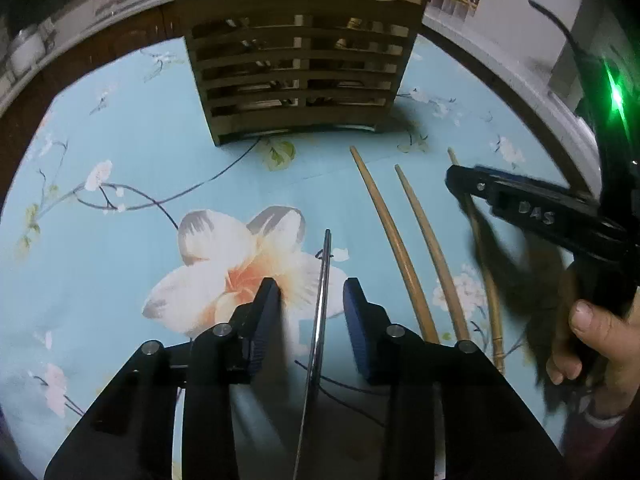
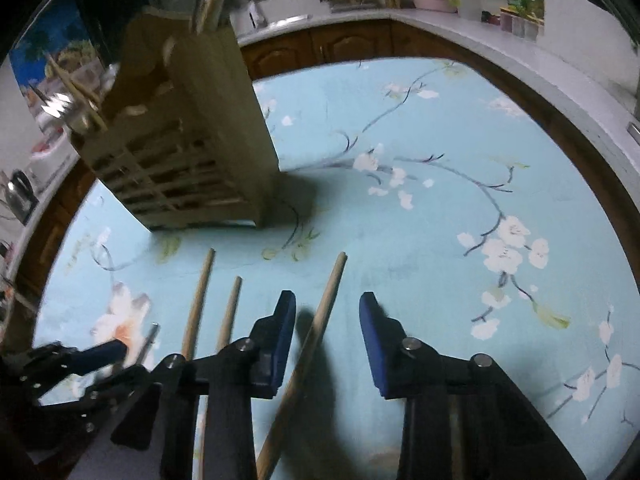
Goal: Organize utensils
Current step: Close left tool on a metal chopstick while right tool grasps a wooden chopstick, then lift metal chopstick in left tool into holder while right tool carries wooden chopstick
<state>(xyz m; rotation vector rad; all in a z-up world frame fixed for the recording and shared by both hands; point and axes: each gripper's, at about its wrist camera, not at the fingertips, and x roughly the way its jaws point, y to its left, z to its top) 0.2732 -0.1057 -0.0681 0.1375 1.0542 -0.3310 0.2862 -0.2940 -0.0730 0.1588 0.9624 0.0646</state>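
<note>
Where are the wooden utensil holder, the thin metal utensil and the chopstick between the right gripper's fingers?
Wooden utensil holder (image 1: 296,80), left wrist view, slatted front.
Thin metal utensil (image 1: 323,280), left wrist view, mid-shaft.
Chopstick (image 2: 326,304), right wrist view, upper shaft.

Floral blue tablecloth (image 2: 400,240), white counter (image 2: 460,20) behind

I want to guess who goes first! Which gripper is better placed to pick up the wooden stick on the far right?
Right. The right gripper already straddles that stick; the left gripper straddles a thin metal utensil instead.

Right hand-held gripper (image 2: 327,336) straddles chopstick (image 2: 320,328).
</note>
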